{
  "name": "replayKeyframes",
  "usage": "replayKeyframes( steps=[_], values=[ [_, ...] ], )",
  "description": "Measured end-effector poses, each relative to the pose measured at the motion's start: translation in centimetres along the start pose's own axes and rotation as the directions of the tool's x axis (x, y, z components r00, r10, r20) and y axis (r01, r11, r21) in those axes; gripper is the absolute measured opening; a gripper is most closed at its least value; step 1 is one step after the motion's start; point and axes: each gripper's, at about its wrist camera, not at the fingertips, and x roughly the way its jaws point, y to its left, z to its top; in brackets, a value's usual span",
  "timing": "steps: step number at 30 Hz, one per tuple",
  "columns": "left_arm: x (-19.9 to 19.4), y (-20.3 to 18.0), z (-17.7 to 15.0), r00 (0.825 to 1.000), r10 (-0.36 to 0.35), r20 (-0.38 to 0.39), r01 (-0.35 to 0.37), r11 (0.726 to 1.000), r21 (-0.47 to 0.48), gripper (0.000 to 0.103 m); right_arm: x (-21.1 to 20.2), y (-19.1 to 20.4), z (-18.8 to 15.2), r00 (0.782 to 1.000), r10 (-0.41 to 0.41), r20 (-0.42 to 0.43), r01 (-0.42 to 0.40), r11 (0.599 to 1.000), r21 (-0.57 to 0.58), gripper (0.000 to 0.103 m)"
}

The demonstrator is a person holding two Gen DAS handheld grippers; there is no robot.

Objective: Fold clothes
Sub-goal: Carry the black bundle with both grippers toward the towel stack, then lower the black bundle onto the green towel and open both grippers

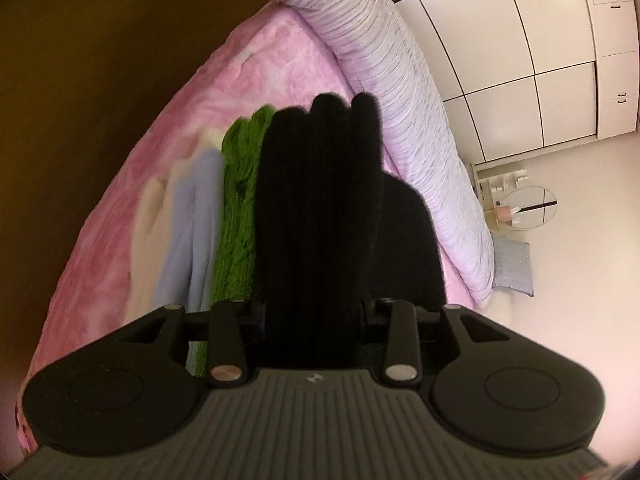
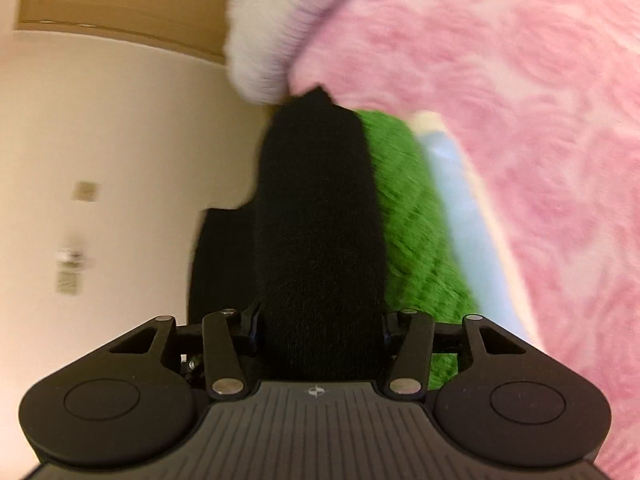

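Pink bed cover (image 1: 132, 208) beneath. Black garment (image 1: 320, 208) bunched between both grippers: left gripper (image 1: 316, 312) narrow and clamped on it, right gripper (image 2: 320, 320) wider around a thick fold, presumably carrying it. Green knit (image 2: 408, 216) lies just beside, folded.

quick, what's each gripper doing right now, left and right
Left gripper: closed on the black garment, bunched between its fingers.
Right gripper: closed on the same black garment.
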Motion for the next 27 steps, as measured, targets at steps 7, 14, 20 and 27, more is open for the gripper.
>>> replayKeyframes(
  steps=[7,14,20,27],
  values=[
    [1.4,0.5,0.1,0.999,0.014,-0.036,-0.013,1.000,0.024,0.039,-1.0,0.0,-0.3,0.998,-0.047,0.032,0.047,0.999,0.009,0.057],
    [-2.3,-2.2,0.1,0.994,0.106,0.034,-0.109,0.987,0.117,0.039,-4.5,3.2,-1.1,0.970,-0.205,0.128,0.220,0.968,-0.119,0.066],
    [-5.6,-8.3,-1.5,0.992,0.120,0.033,-0.123,0.910,0.397,0.038,-7.2,7.9,-5.6,0.887,-0.402,0.227,0.460,0.812,-0.360,0.049],
    [-1.5,-9.4,-4.9,0.975,0.217,-0.037,-0.159,0.811,0.562,0.035,-4.1,10.2,-9.2,0.870,-0.445,0.211,0.479,0.664,-0.574,0.041]
  ],
)
